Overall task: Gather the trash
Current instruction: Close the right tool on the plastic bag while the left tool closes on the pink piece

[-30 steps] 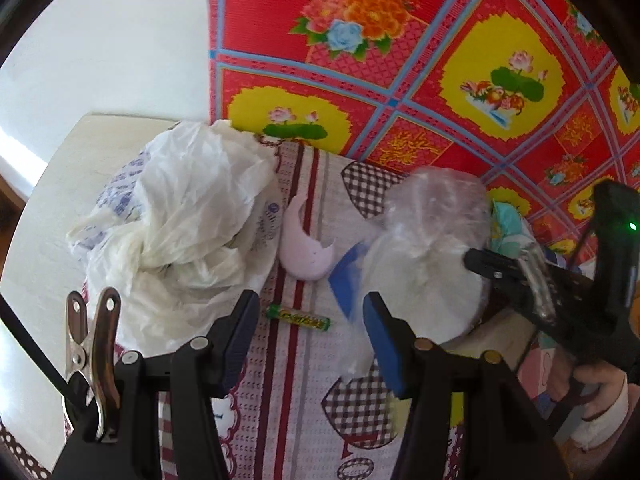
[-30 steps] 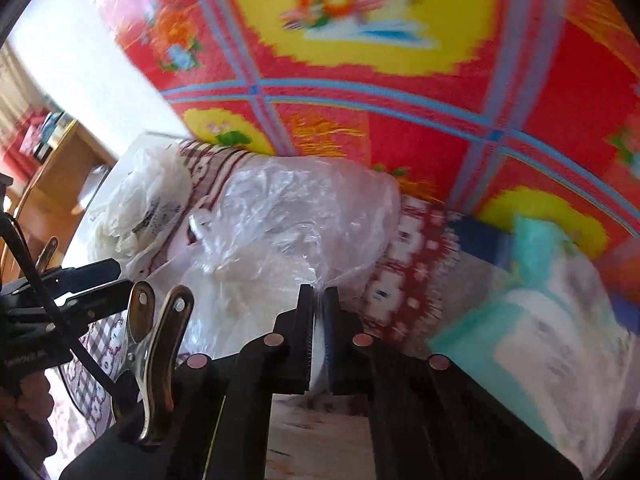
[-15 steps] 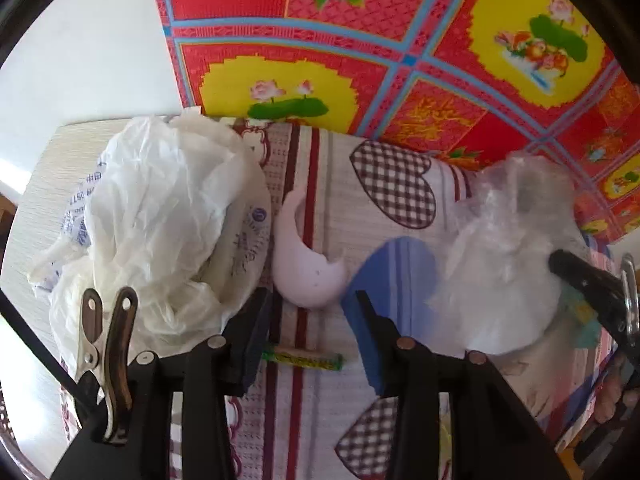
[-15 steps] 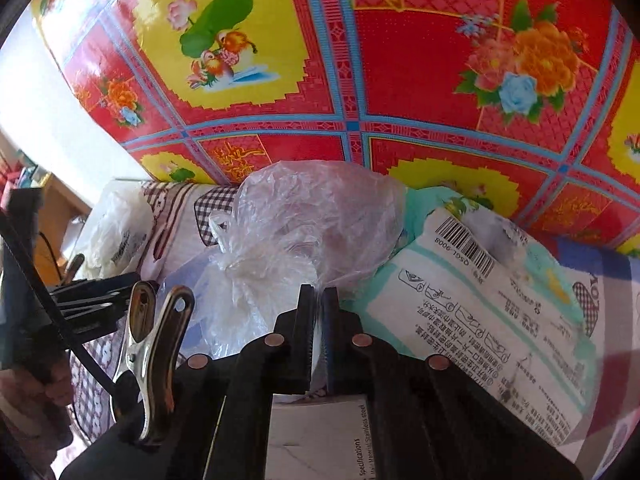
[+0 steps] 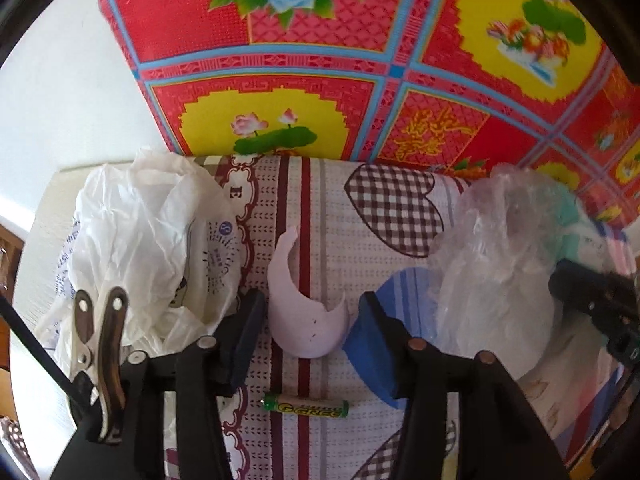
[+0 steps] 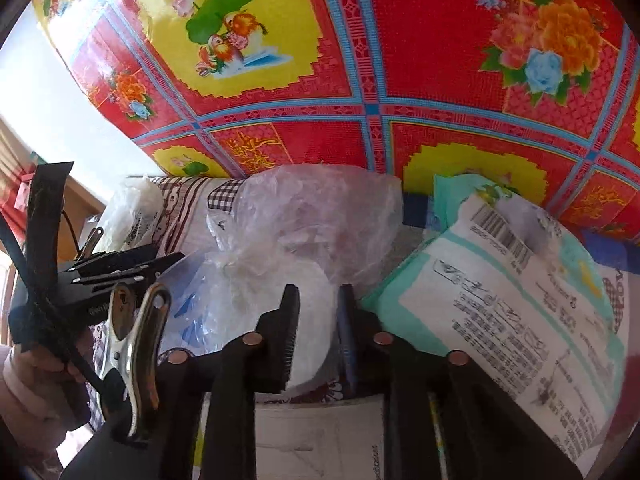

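eggshell piece [image 5: 306, 322] sits on the patterned cloth [image 5: 340, 248] between the left gripper [image 5: 308, 330] pads, not pinched; jaws have just been closing. thin, brittle, near weightless: take the rounded base, squeeze lightly. battery [image 5: 305, 407] just below it. right gripper [image 6: 318, 332] has just been opening over the clear plastic bag [image 6: 304, 232], holding nothing.

Clear plastic bag's [image 6: 304, 240] contents too hazy to tell, printed packet [image 6: 516, 312] cut off at right, its print unreadable

The right gripper [image 6: 318, 320], fingers just parted, frames the clear plastic bag [image 6: 304, 240] beside a printed package [image 6: 516, 300].
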Motion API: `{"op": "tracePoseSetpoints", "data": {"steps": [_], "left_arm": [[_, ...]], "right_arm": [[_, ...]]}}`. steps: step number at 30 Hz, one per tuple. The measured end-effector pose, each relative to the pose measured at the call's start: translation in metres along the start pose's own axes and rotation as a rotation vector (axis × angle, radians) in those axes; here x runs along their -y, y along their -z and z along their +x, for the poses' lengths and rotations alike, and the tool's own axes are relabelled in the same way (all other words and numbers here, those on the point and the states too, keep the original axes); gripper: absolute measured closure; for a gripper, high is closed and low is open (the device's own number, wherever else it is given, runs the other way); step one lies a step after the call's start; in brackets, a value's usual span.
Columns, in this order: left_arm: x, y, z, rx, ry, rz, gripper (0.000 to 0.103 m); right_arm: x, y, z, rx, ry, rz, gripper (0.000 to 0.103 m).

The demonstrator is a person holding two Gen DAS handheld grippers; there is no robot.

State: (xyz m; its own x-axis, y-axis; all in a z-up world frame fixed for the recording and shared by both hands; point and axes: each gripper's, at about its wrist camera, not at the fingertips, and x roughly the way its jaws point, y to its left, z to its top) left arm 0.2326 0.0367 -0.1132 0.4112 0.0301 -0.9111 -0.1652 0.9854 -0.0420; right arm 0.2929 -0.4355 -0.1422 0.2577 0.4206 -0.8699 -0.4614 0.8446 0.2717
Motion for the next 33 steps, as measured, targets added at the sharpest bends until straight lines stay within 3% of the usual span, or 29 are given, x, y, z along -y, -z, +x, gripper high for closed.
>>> {"op": "tracePoseSetpoints", "data": {"steps": [7,10,12,15,23,25,28,30,33], "left_arm": [[0.007,0.008,-0.007,0.016,0.033,-0.007,0.061],[0.001,0.008,-0.021,0.043,0.039,-0.007,0.061],[-0.003,0.009,-0.027,0.054,0.047,-0.012,0.061],[-0.008,0.013,-0.035,0.062,0.054,-0.025,0.061],[-0.033,0.017,-0.046,0.06,0.08,-0.06,0.061],[-0.036,0.013,-0.039,0.061,0.082,-0.068,0.061],[-0.049,0.035,-0.045,0.062,0.085,-0.078,0.061],[-0.048,0.038,-0.048,0.062,0.088,-0.078,0.061],[-0.047,0.042,-0.051,0.071,0.093,-0.074,0.061]], "right_arm": [[-0.018,-0.008,0.016,-0.006,0.024,-0.066,0.062],[-0.027,-0.012,0.019,0.006,0.026,-0.095,0.043],[-0.031,-0.016,0.017,0.038,0.062,-0.122,0.025],[-0.035,-0.024,0.019,0.058,0.095,-0.16,0.022],[-0.036,-0.039,0.05,0.003,0.079,-0.14,0.023],[-0.039,-0.039,0.056,-0.016,0.062,-0.14,0.032],[-0.038,-0.037,0.061,-0.038,0.019,-0.102,0.056],[-0.038,-0.037,0.061,-0.041,-0.01,-0.091,0.081],[-0.041,-0.035,0.05,-0.018,-0.019,-0.097,0.097]]}}
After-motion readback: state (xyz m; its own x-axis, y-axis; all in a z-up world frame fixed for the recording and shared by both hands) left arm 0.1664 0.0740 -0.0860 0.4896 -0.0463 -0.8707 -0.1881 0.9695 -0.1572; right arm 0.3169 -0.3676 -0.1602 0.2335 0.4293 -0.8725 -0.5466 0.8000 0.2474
